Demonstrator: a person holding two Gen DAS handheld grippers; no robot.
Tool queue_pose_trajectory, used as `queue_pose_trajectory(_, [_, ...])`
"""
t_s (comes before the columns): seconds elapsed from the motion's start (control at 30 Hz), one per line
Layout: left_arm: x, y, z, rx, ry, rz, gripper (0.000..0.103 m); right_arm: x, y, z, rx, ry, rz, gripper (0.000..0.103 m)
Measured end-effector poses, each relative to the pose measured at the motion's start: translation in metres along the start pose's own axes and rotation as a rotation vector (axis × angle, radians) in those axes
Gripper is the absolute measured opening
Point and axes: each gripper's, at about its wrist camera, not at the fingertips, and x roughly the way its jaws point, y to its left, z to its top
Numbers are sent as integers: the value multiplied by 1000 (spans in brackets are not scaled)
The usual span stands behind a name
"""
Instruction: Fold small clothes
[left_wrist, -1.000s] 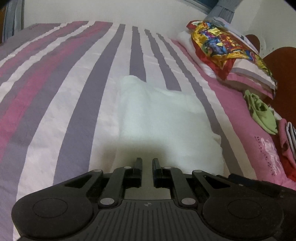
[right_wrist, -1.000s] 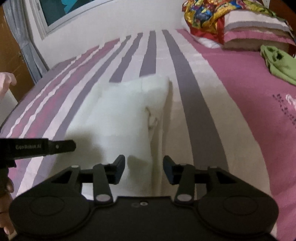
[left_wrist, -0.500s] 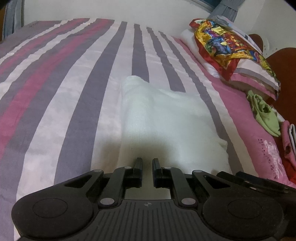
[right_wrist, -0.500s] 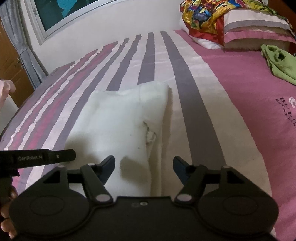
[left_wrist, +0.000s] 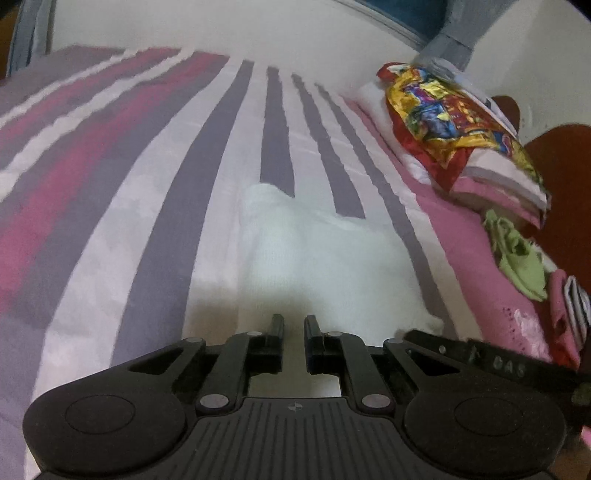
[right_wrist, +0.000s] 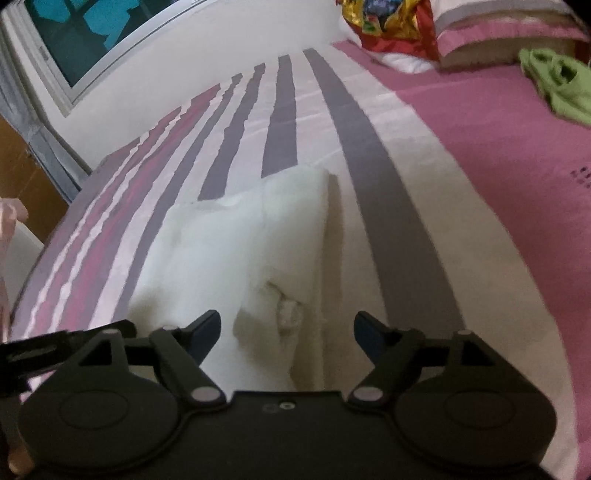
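Observation:
A white folded garment lies flat on the striped bedspread. It also shows in the right wrist view, with a small tag near its right edge. My left gripper hovers at the garment's near edge with its jaws close together and nothing between them. My right gripper is wide open over the garment's near right part and holds nothing.
A colourful wrapped pillow stack sits at the bed's far right. A green garment lies on the pink sheet, with more clothes beside it. A window and wall lie beyond the bed.
My right gripper has opened wider and let the garment's edge lie flat. Both grippers have drawn back a little; the left one stays nearly closed.

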Motion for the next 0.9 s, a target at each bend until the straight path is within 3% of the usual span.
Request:
queue_pose_trajectory(0.23, [9,17,8,-52,-12,46,9,21,-5,4,31,30,9,79])
queue_pose_trajectory(0.3, [9,20,10,-55,-30,50,17,22,-6,4,29,33,12,80])
queue_pose_trajectory(0.37, [17,22,12,-55,12,56,103,24,-6,4,23,34,14,82])
queue_pose_trajectory(0.47, [11,19,8,-19,-70,57,103,26,-5,4,21,34,14,83])
queue_pose_trajectory(0.7, [26,31,11,-68,-22,-21,101,27,-7,6,17,35,23,82])
queue_pose_trajectory(0.77, [33,33,11,-77,10,-57,76,28,-8,6,9,37,27,81])
queue_pose_trajectory(0.83, [43,33,8,-91,59,-91,58,28,-9,7,14,37,33,81])
queue_pose_trajectory(0.9, [49,33,3,-90,80,-112,55,29,-10,7,19,40,40,78])
